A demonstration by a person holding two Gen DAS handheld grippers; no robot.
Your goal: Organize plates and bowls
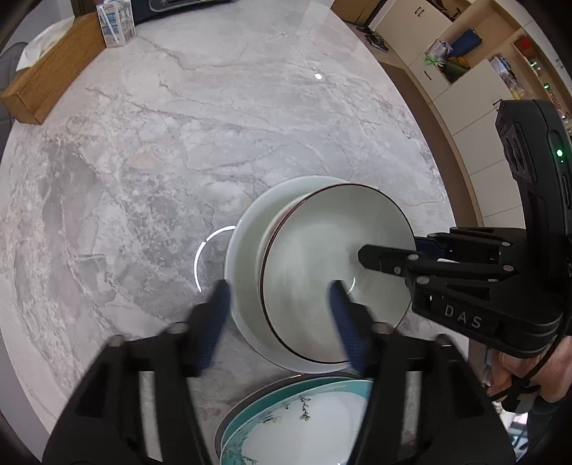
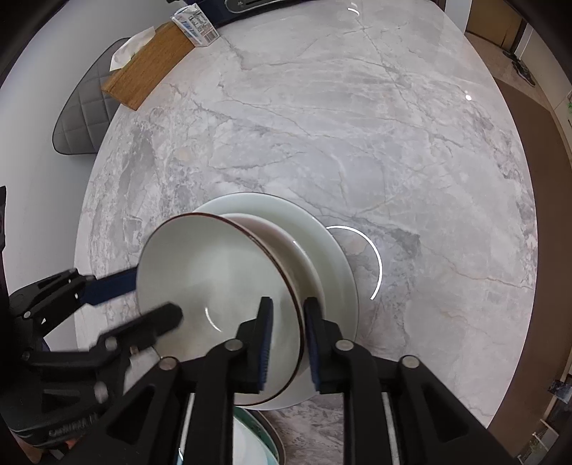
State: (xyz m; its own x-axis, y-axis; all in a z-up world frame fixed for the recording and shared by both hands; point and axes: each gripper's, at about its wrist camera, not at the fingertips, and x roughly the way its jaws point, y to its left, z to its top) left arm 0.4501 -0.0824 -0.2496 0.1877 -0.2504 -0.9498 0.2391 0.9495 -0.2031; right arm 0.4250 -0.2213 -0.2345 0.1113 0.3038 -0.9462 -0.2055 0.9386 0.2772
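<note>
The left gripper [image 1: 279,297] is motion-blurred, its fingers smeared. The teal plate [image 1: 304,415] is cut off by the bottom edge and partly hidden behind that gripper. The lower bowl [image 2: 282,243] is mostly hidden under the tilted bowl [image 2: 214,286].

A grey marble table [image 1: 250,118] fills both views. At its upper left lie a wooden tissue box [image 1: 50,78] and a milk carton [image 1: 115,22]. A white plate [image 1: 246,250] rests low of centre, and teal-rimmed plates [image 1: 286,422] sit at the bottom edge.
</note>
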